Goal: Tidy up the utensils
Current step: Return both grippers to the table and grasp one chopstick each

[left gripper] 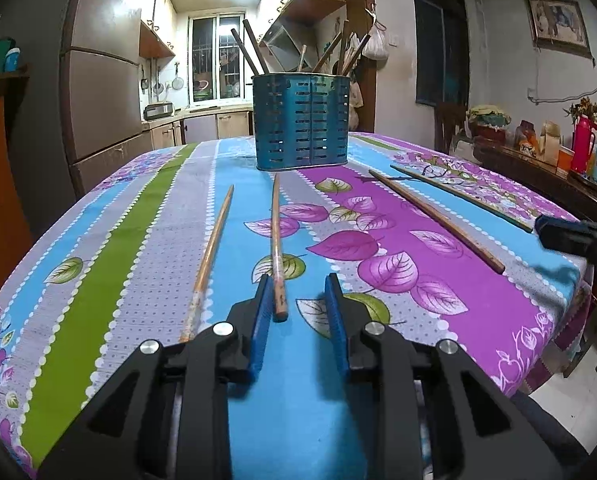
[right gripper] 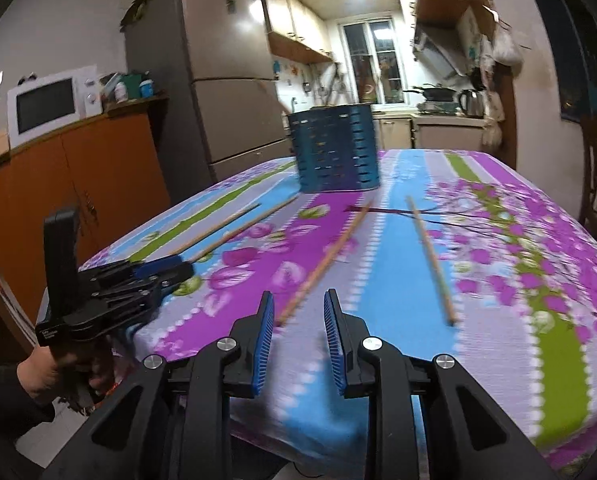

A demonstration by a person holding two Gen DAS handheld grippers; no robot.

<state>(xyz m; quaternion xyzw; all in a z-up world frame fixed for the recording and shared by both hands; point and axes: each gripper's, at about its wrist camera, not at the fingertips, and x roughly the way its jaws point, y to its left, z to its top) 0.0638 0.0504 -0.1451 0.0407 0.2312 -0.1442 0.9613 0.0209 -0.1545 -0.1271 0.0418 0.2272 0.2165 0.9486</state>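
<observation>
Four wooden chopsticks lie on the flowered tablecloth (left gripper: 98, 280) in front of a blue slotted holder (left gripper: 300, 120), which has several sticks standing in it. My left gripper (left gripper: 297, 284) is open low over the cloth. The near end of one chopstick (left gripper: 276, 240) lies between its blue pads, close to the left pad (left gripper: 262, 312) and clear of the right one. Another chopstick (left gripper: 212, 256) lies to its left. My right gripper (right gripper: 298, 296) is open too, and the near tip of a chopstick (right gripper: 322, 264) lies just ahead of its left pad. A further chopstick (right gripper: 430, 256) lies to the right.
The holder (right gripper: 334, 152) stands at the far middle of the table. A hand holds the left gripper (right gripper: 154, 272) at the table's left corner. Beyond are a fridge (right gripper: 226, 80), an orange cabinet (right gripper: 78, 180) with a microwave (right gripper: 46, 108), and a side table with flasks (left gripper: 582, 152).
</observation>
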